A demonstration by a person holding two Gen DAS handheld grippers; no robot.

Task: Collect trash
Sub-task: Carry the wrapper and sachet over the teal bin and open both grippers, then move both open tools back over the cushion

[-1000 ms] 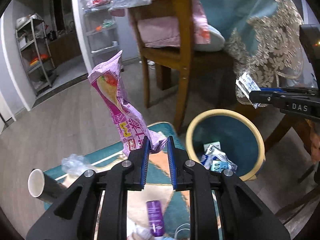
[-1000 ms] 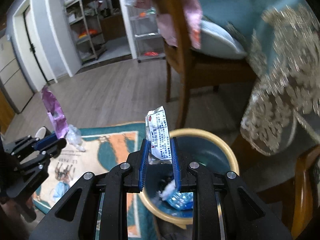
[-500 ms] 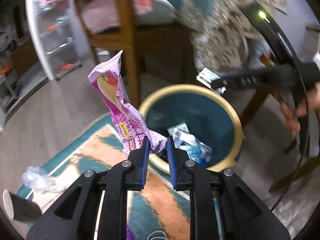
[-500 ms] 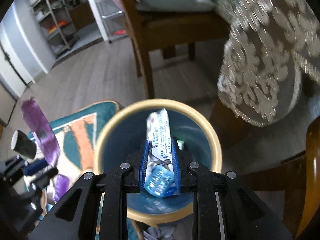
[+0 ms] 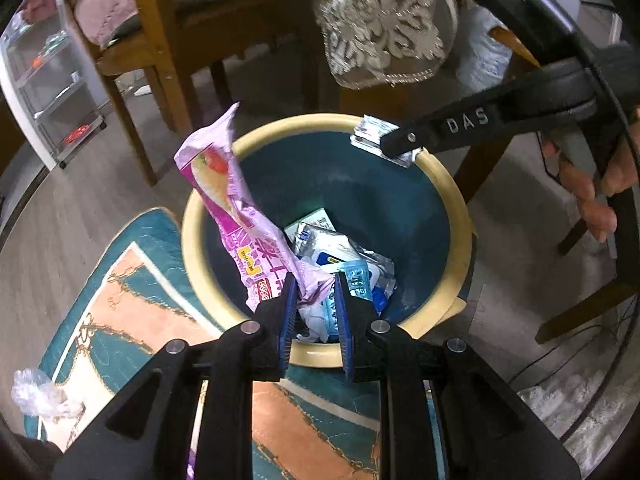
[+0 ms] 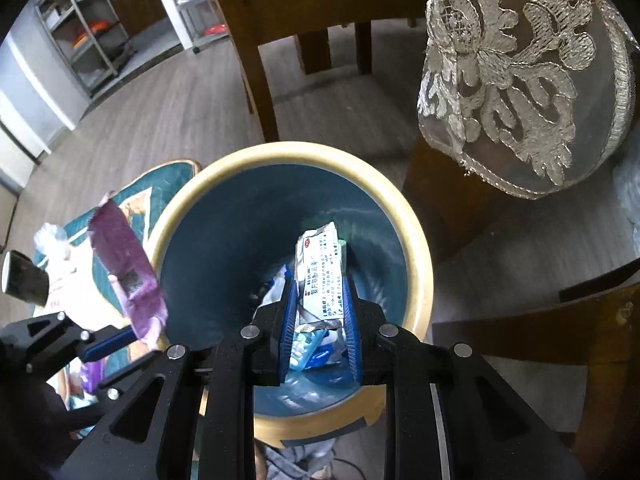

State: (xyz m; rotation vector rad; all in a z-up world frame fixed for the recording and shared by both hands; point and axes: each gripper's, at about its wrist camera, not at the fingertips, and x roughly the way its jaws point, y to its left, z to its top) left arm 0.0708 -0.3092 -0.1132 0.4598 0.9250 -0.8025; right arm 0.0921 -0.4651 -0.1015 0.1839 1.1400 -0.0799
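Note:
A round bin with a cream rim and blue inside stands on the floor with several wrappers in it; it also shows in the right wrist view. My left gripper is shut on a purple snack wrapper and holds it over the bin's near edge. My right gripper is shut on a silver printed sachet above the bin's opening. The right gripper also shows in the left wrist view, at the bin's far rim.
A patterned teal and orange rug lies left of the bin, with a crumpled clear plastic bag on it. A paper cup lies on the rug. A wooden chair and a lace tablecloth stand behind the bin.
Both grippers have moved closer over the bin with their wrappers still held. The bin now fills the middle of both views.

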